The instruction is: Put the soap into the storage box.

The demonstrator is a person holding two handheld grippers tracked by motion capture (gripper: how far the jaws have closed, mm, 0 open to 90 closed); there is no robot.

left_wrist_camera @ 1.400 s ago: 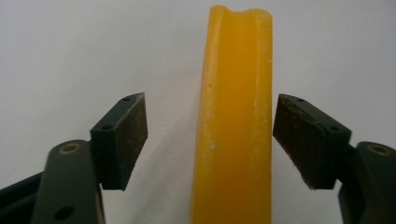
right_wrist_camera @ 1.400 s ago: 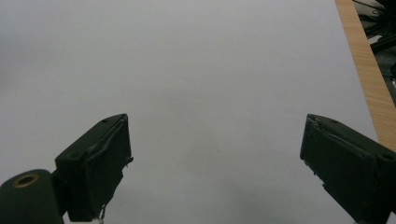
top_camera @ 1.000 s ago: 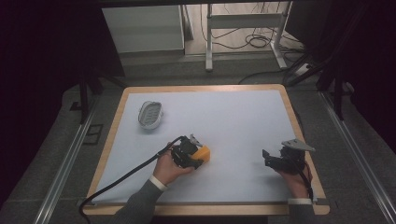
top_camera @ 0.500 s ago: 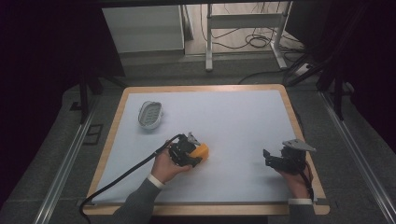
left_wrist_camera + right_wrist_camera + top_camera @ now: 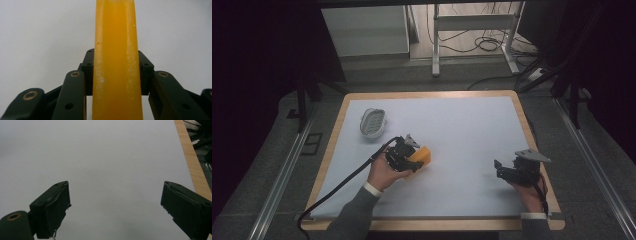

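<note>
An orange sponge-like block [image 5: 422, 156] sits at the middle left of the white table, and my left gripper [image 5: 411, 161] is shut on it. In the left gripper view the block [image 5: 115, 62] rises narrow and tall between the two black jaws, which press on its sides. My right gripper [image 5: 504, 171] rests near the table's right front corner, open, with nothing between its jaws. The right gripper view has the two black fingers [image 5: 52, 207] spread wide over bare white surface.
A grey oval soap dish [image 5: 373, 122] lies at the back left of the table. The wooden table rim [image 5: 532, 135] runs close to my right gripper. A black cable [image 5: 337, 187] trails from the left gripper over the front edge.
My left gripper with the orange block has shifted slightly toward the back of the table. The right gripper has stayed in place.
</note>
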